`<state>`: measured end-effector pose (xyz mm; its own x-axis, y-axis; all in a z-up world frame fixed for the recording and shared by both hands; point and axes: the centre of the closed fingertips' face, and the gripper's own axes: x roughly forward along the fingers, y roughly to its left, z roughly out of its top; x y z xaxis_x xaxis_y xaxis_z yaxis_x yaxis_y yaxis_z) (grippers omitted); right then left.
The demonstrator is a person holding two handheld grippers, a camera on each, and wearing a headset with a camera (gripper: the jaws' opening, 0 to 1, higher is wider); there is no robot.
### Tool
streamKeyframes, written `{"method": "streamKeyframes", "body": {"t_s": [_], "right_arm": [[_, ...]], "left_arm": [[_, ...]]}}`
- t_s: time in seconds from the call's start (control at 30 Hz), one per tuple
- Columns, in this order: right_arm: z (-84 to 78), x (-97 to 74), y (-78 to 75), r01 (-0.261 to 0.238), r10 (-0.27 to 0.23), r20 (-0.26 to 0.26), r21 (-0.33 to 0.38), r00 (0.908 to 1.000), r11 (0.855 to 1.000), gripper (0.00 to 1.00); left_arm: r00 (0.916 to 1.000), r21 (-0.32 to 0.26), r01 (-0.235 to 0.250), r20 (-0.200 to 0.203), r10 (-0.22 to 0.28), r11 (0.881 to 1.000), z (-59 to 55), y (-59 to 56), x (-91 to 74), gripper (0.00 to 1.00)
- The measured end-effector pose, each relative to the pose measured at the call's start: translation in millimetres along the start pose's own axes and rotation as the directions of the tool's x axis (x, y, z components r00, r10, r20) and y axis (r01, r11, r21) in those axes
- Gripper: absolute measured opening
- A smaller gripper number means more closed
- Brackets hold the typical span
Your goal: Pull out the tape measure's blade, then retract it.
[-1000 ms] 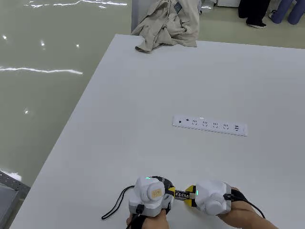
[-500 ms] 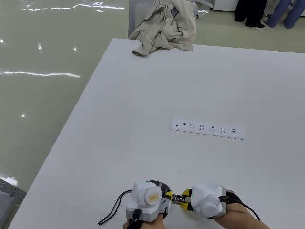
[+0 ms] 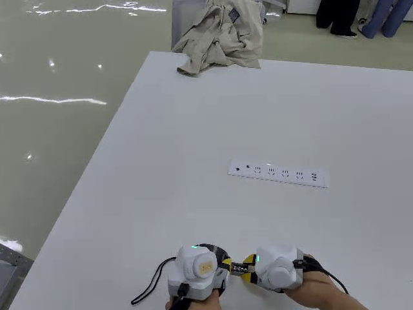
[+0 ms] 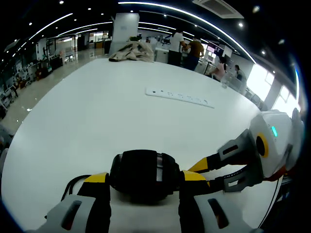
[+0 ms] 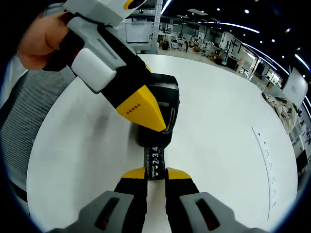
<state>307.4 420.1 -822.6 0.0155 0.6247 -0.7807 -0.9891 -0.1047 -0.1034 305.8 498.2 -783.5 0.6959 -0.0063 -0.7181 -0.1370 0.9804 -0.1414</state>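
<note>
The black tape measure [image 4: 143, 174] sits on the white table near its front edge. My left gripper [image 4: 146, 182] is shut on its case, yellow fingertips on either side. A short length of the blade [image 5: 155, 160], with black numbers, sticks out of the case [image 5: 160, 114]. My right gripper [image 5: 155, 173] is shut on the blade's end. In the head view the left gripper [image 3: 221, 270] and the right gripper [image 3: 246, 271] face each other, the blade [image 3: 237, 268] spanning the small gap. A black wrist strap [image 3: 151, 287] trails left from the case.
A white power strip [image 3: 278, 174] lies in the middle of the table [image 3: 193, 129]. A beige jacket [image 3: 219, 32] is heaped at the far edge. The table's left edge drops to a glossy floor [image 3: 58, 97]. People stand far behind.
The two grippers stand slightly closer together than a second ago, with less blade showing between them. The head view has shifted a little.
</note>
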Motion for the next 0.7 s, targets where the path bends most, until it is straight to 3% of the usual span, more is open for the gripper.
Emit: {"method": "streamKeyframes", "body": {"t_s": [0.7], "right_arm": [[8.7,6.2,2.3,-0.016,0.016,0.015,0.027,0.9998,0.999,0.13]], "left_arm": [[0.9999,0.000,0.006,-0.013,-0.006,1.000,-0.5,0.0,1.0,0.53]]}}
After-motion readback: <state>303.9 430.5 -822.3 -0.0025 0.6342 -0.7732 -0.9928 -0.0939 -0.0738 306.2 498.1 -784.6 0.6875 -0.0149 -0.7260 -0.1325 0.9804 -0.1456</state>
